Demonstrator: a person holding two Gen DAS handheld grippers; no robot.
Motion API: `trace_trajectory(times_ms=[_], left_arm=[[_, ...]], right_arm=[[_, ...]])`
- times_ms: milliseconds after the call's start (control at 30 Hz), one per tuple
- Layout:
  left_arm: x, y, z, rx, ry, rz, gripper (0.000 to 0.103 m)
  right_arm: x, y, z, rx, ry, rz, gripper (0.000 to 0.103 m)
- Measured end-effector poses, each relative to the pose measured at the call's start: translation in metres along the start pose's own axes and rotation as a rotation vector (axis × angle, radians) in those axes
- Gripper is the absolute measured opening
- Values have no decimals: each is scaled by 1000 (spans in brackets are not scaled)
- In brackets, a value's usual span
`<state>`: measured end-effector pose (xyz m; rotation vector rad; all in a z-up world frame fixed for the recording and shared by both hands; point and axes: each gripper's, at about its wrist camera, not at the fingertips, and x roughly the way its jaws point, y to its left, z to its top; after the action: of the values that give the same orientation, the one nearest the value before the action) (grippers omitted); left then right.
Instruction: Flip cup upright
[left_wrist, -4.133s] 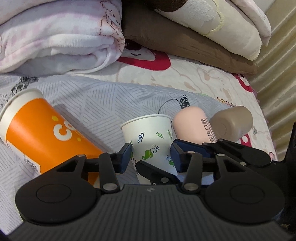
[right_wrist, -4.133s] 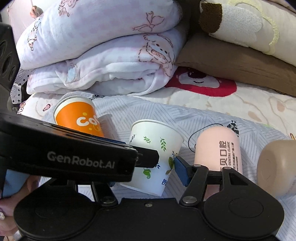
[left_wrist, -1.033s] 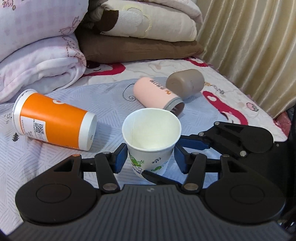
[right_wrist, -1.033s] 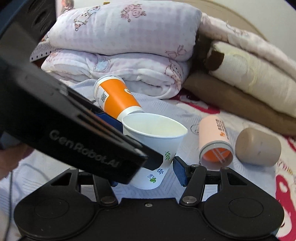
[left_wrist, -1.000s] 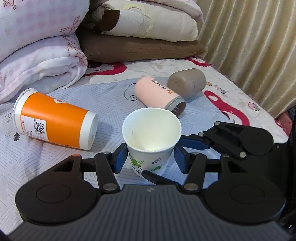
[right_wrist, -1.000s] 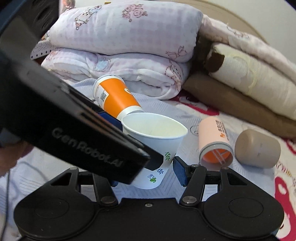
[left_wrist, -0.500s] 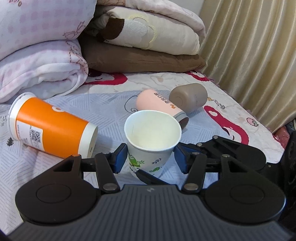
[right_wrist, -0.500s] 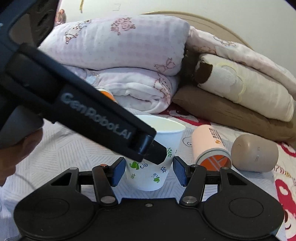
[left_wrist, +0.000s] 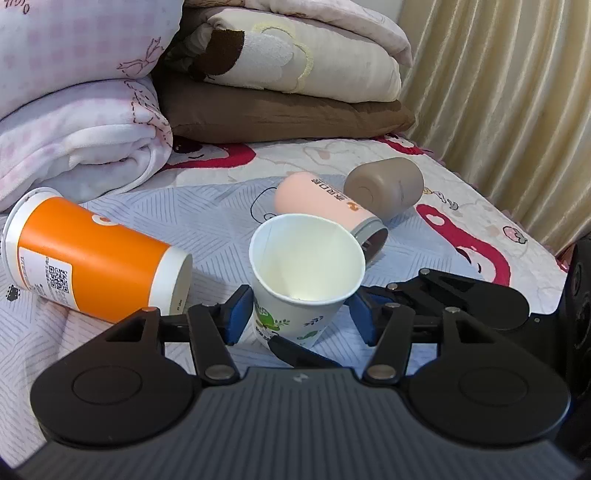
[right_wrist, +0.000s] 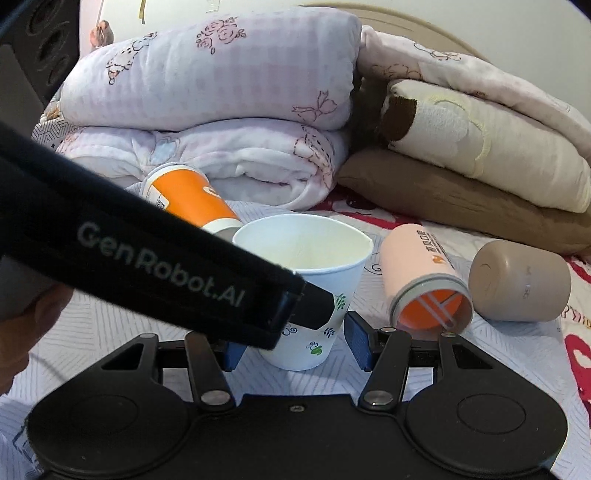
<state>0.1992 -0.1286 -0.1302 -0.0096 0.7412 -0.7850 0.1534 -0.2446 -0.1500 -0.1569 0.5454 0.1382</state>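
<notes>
The left gripper (left_wrist: 300, 318) and right gripper (right_wrist: 293, 343) are both holding their jaws spread around the white paper cup (left_wrist: 304, 273), which is standing mouth-up on the bed (left_wrist: 221, 218). An orange cup (left_wrist: 92, 258) is lying at nine o'clock; a pink tumbler (right_wrist: 424, 277) and brown cup (right_wrist: 521, 280) are lying at two o'clock.

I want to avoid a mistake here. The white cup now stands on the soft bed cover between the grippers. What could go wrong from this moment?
1. The white paper cup stands on a soft, wrinkled bed cover, so it may tip.
2. Both grippers, left and right, have fingers close beside it; pulling back carelessly could knock it.
3. The orange cup lies close by on its side and might roll into it.
</notes>
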Motion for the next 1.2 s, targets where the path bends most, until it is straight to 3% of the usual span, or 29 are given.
trace_trajectory(times_ms=[100,200,333,433,567,667,900,1033,1200], left_arm=[[5,4,-3,-25,65,6,57],[4,4,-11,-13,80,46,58],[-7,3,-13,-38,87,38,63],[-17,2,-11,-54,86,57,65],[-29,11,-10,-172,103,82,74],[-43,16,-14,-253,91,99,74],[-88,-6,3,-233,24,231,74],[-107,-26,13,-218,15,319,74],[-131,-44,19,-201,34,344,75]], right_arm=[[0,5,-1,-28,-1,-15,61],[-3,7,-2,-27,-2,-12,62],[-11,3,-4,12,-9,-9,74],[-17,-1,-6,54,-9,-3,75],[-30,-4,-5,79,-3,1,77],[-47,7,-5,26,-28,-46,79],[-78,0,5,130,-6,-50,79],[-98,-3,18,103,3,-71,84],[-126,-11,34,103,4,-90,85]])
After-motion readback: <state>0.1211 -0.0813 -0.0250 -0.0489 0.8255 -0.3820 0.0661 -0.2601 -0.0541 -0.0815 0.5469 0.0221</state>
